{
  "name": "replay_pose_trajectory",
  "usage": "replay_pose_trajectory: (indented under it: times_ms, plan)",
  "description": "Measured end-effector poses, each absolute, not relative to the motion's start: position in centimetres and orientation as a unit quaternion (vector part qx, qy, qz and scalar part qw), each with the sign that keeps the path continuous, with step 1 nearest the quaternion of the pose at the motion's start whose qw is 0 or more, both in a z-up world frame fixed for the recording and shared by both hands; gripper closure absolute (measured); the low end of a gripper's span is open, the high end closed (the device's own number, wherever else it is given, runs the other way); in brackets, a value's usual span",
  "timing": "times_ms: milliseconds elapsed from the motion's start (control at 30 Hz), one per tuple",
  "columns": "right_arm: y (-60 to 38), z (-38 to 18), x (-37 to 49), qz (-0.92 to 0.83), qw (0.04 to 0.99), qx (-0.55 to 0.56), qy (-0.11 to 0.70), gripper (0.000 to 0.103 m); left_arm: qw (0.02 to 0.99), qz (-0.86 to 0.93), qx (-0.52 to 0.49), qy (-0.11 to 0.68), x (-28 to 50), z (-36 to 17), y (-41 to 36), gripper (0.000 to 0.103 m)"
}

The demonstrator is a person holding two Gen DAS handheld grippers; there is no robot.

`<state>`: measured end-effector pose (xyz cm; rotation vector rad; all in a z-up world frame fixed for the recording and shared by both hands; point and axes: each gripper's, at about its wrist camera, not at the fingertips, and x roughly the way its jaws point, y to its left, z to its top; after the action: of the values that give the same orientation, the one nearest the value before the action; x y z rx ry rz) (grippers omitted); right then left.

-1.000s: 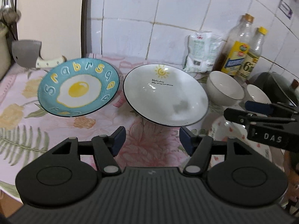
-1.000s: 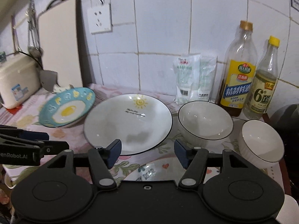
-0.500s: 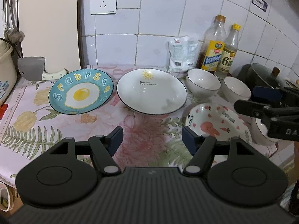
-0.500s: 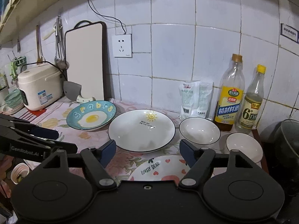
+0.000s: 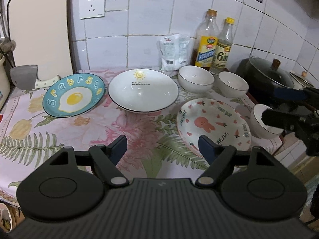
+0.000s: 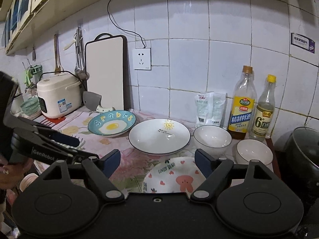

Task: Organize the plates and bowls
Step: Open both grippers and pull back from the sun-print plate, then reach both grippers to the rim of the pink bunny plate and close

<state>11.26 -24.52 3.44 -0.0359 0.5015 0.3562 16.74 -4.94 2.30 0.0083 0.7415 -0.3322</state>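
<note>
Left gripper (image 5: 162,146) with jaws just opened wider, nothing between them, held over the flowered cloth (image 5: 123,127). Right gripper (image 6: 157,160) likewise just opened wider and bare, above the white rabbit-print plate (image 6: 173,176). Beyond: white sun-print plate (image 6: 159,135), blue fried-egg plate (image 6: 111,124) to its left, two white bowls (image 6: 212,137) at right before two glass bottles (image 6: 242,107).

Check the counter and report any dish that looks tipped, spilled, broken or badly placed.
Nothing is spilled or broken. One concern: the small white bowl sits at the counter's front right corner, close to the edge, beside the bunny plate. The egg plate and sun plate lie flat; both back bowls stand upright.
</note>
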Motion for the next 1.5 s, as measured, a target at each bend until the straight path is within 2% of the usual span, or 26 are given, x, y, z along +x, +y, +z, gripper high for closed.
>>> replay_pose_trajectory:
  times_ms: [367,600,733,967,1200,1267,1400,1500]
  plan:
    - [-26.0,0.0,8.6,0.167,0.952,0.003,0.257,0.018,0.915,-0.189,0.027,0.354,15.5,1.2,-7.6,0.017]
    - [-27.6,-4.0,8.5,0.150,0.953,0.054,0.257,0.018,0.917,-0.194,0.013,0.348,16.1,-1.1,-8.8,0.017]
    - [-27.5,-6.7,8.8,0.117,0.963,0.036,0.239,0.018,0.931,-0.162,-0.015,0.325,16.8,-3.3,-9.1,0.017]
    - [-28.8,-10.0,10.8,0.079,0.959,0.071,0.261,0.018,0.942,-0.149,-0.016,0.302,18.7,-6.1,-10.2,0.017]
    - [-29.6,-12.6,12.8,0.054,0.956,0.088,0.274,0.018,0.930,-0.167,-0.029,0.325,21.3,-7.8,-11.6,0.021]
    - [-29.7,-13.0,13.4,0.057,0.955,0.094,0.276,0.018,0.926,-0.167,-0.034,0.337,22.1,-8.3,-11.9,0.034]
    - [-29.7,-13.5,14.4,0.059,0.951,0.104,0.284,0.018,0.915,-0.167,-0.051,0.365,23.5,-9.2,-12.0,0.051]
    - [-29.5,-13.5,14.7,0.056,0.952,0.100,0.283,0.018,0.909,-0.167,-0.060,0.378,24.0,-9.7,-12.0,0.072]
